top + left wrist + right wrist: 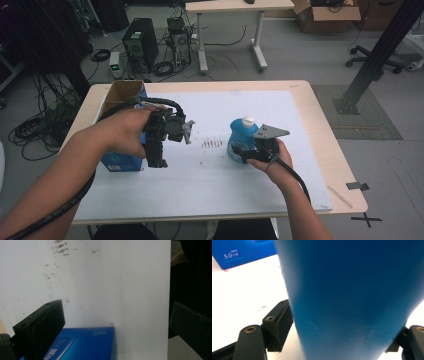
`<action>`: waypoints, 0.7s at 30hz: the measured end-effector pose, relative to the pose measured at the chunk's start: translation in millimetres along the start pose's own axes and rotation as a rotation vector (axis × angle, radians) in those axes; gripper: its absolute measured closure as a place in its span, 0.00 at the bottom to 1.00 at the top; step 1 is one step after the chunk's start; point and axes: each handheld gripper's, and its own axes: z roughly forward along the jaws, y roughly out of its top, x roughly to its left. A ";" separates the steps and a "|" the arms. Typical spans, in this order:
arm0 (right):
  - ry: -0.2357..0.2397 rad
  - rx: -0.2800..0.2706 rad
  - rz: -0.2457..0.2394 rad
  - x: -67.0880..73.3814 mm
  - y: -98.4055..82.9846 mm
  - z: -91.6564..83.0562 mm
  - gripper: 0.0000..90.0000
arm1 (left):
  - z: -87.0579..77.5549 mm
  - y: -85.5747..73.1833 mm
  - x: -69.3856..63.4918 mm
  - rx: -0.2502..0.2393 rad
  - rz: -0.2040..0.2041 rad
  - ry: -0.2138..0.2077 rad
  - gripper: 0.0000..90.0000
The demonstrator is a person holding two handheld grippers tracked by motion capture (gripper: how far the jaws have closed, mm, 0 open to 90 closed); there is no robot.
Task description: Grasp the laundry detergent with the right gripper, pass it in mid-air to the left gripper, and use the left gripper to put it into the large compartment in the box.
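A blue bottle [239,136] with a white cap [248,120] stands upright on the white mat [215,190], right of centre. My right gripper [246,153] comes at it from the near side and is shut on its lower body. In the right gripper view the bottle [352,290] sits between the black pads [278,325], which lie against its sides. My left gripper [159,150] hangs over the mat beside a blue carton [119,163]. Its jaws stand wide apart in the left gripper view, open [113,315] above the carton's corner [87,342], holding nothing.
The carton's top [122,92] is open, with brown flaps, near the table's left edge. Dark smudges [212,143] mark the mat between the two grippers. Beyond the table, computer towers [140,42], cables and a second desk [235,6] stand on the floor.
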 end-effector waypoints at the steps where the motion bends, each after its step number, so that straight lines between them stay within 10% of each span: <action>1: 0.000 0.000 0.000 0.0 0.0 0.0 0.30 | 0.0 0.0 0.0 0.000 0.000 0.000 0.00; 21: 0.005 -0.037 0.000 0.4 -4.5 -0.6 0.49 | -2.2 2.0 -0.6 -0.005 -0.007 0.004 0.00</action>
